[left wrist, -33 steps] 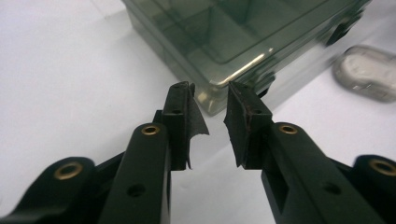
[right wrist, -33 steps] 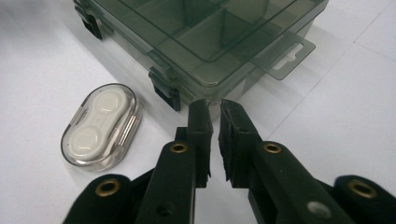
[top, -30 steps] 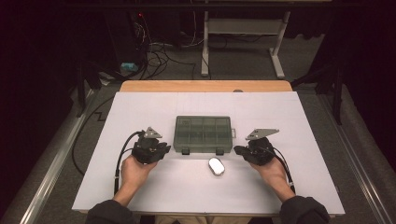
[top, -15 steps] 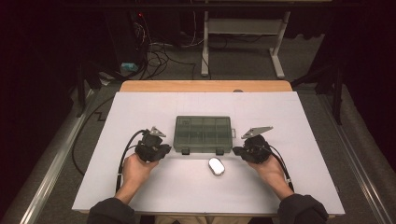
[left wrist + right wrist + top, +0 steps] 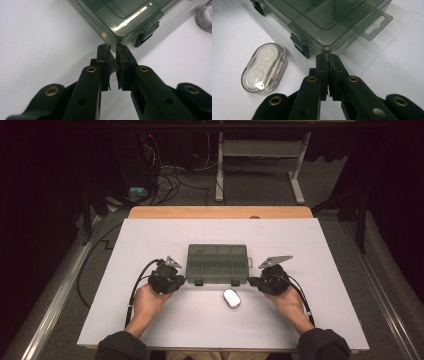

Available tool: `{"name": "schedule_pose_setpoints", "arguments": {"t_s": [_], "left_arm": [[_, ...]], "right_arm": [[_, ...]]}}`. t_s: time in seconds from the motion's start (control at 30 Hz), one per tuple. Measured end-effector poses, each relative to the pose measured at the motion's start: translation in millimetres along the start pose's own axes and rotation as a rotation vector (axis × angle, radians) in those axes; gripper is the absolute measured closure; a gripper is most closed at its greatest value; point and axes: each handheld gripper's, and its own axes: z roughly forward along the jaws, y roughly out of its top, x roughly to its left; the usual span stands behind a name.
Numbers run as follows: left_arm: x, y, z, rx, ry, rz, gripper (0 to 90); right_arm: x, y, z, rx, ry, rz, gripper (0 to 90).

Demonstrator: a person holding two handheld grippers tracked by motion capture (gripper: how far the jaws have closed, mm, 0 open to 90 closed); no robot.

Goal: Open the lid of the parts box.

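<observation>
One box — one small case

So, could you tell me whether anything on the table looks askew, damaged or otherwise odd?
Nothing stands out. The compartment box lies flat and square on the white table, lid down, both front latches closed. The small clear case sits intact in front of it, apart from the box.

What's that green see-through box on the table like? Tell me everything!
The smoky green, see-through plastic organiser box lies flat on the white table, lid shut. Dividers inside make small compartments. Two dark latches sit on its near edge, and a hang tab sticks out one side. The shut right tool touches a near corner; the left tool sits close by another.
</observation>
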Motion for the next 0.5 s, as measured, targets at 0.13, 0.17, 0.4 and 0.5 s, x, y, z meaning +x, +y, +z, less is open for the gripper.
{"name": "schedule_pose_setpoints", "arguments": {"t_s": [0.13, 0.17, 0.4, 0.5], "left_arm": [[-0.6, 0.1, -0.5, -0.005, -0.005, 0.006, 81.5], [-0.9, 0.0, -0.7, -0.008, -0.005, 0.007, 81.5], [-3.8, 0.9, -5.9, -0.044, -0.007, 0.007, 77.8], [-5.2, 2.7, -7.6, -0.068, 0.013, -0.02, 67.3]], "right_arm": [[-0.1, -0.2, -0.4, -0.009, -0.003, 0.002, 87.7], [-0.2, -0.1, -0.8, -0.014, -0.002, 0.002, 87.7], [2.2, 1.7, -7.2, -0.073, 0.008, 0.003, 86.7], [3.6, 3.9, -9.9, -0.104, 0.01, 0.003, 85.3]]}}
